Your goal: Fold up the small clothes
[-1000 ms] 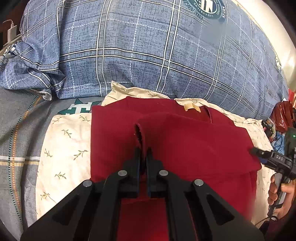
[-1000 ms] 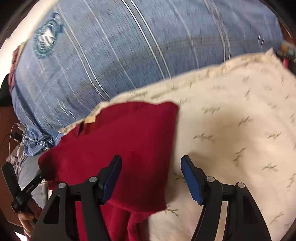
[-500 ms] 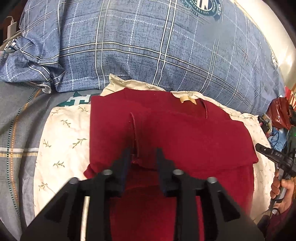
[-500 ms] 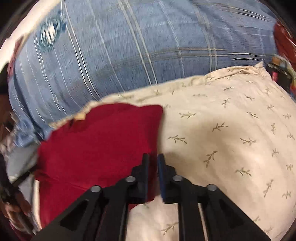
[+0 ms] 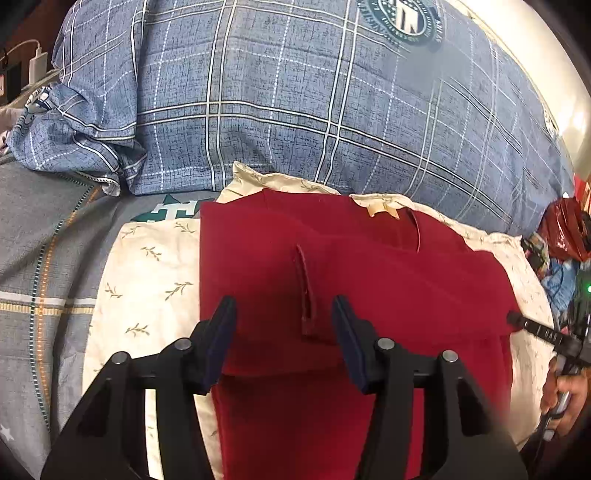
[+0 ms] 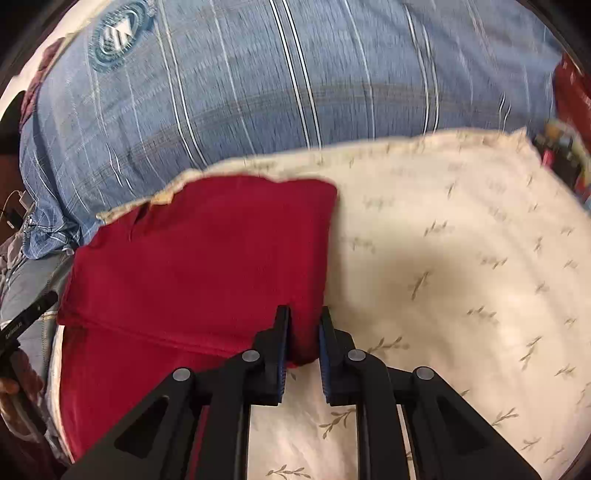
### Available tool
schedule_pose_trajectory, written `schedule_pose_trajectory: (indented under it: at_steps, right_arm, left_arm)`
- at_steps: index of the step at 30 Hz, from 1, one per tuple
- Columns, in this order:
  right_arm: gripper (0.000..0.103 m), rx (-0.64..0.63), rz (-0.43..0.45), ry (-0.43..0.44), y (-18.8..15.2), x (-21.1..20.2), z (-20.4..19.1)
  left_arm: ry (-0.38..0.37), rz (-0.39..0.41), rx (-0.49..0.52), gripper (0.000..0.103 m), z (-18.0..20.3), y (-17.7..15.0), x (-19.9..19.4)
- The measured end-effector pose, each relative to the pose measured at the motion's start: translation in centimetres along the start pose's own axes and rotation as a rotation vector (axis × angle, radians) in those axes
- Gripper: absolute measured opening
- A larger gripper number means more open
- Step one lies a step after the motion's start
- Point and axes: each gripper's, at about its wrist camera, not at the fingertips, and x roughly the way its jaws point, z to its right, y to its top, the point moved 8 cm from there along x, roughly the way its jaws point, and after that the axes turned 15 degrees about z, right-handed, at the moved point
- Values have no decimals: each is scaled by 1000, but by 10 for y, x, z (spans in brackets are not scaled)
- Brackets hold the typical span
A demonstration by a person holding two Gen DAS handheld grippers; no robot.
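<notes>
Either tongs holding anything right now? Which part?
The left tongs are opening over the folded dark red cloth garment, gripping nothing. The right tongs are closing on its right folded edge, near the corner.

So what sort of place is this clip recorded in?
Most likely a bedroom: the red garment lies on a leaf-print pillow on a bed, against a bulky blue plaid duvet, with a charger plugged in alongside.

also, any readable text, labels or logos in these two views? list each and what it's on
Round crest on the blue plaid duvet: ring lettering too small to read.
Green block letters on the grey sheet: partly hidden, seems to read "H".
Neck label on the red garment: blank or too small.
White print on the right gripper: too blurred.
</notes>
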Motion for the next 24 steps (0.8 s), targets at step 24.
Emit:
schedule_pose_trajectory:
  at_steps: [24]
  right_arm:
    - [37,-107,81,22,28,16,-49]
  left_arm:
    - [132,-41,55,63,-10,-7,51]
